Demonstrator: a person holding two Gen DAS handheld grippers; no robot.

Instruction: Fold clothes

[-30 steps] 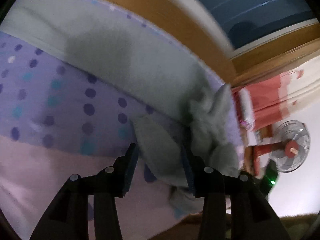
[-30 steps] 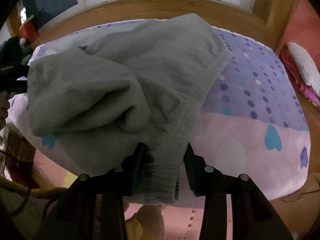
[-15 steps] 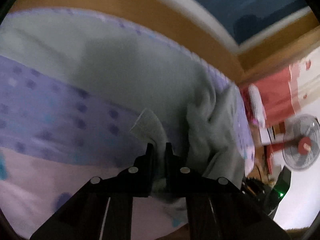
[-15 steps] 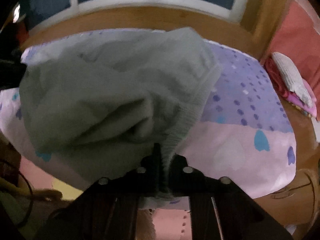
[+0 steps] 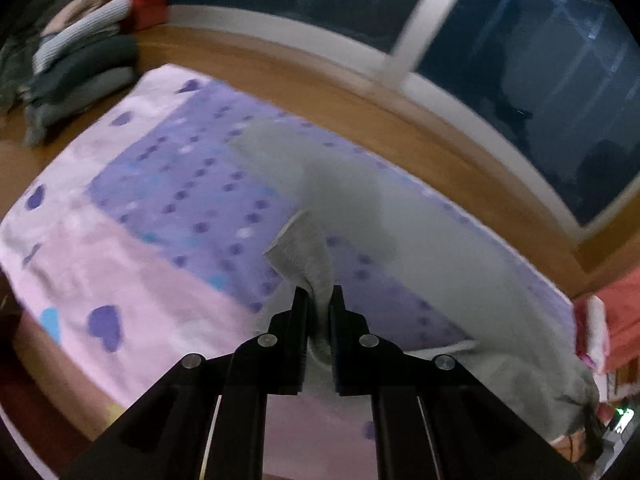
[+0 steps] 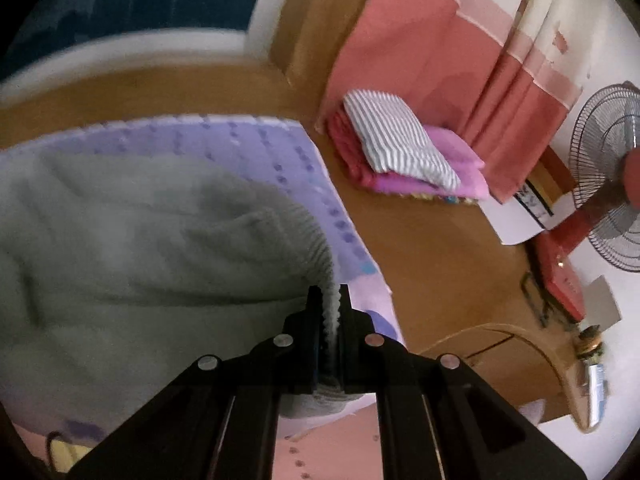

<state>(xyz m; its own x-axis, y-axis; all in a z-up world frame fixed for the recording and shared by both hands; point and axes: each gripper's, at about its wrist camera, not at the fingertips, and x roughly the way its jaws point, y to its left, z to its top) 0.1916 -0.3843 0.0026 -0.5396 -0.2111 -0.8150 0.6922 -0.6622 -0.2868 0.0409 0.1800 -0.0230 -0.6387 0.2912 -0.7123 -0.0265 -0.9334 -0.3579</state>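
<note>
One grey garment, one spotted blanket, two folded stacks, one fan.

Left gripper: black fingers drawn nearly together, pinching a ribbed strip of the grey garment between the pads. Jaws have just been closing onto this cloth. Gripper points steeply downward; the pinched strip stands up beyond the fingertips.

Right gripper: fingers likewise almost together, clamped on the garment's ribbed hem, which shows as a pale line in the narrow gap. Its jaws have also just been closing, with the hem between them. It points down at a slant, over the right edge of the blanket.
</note>
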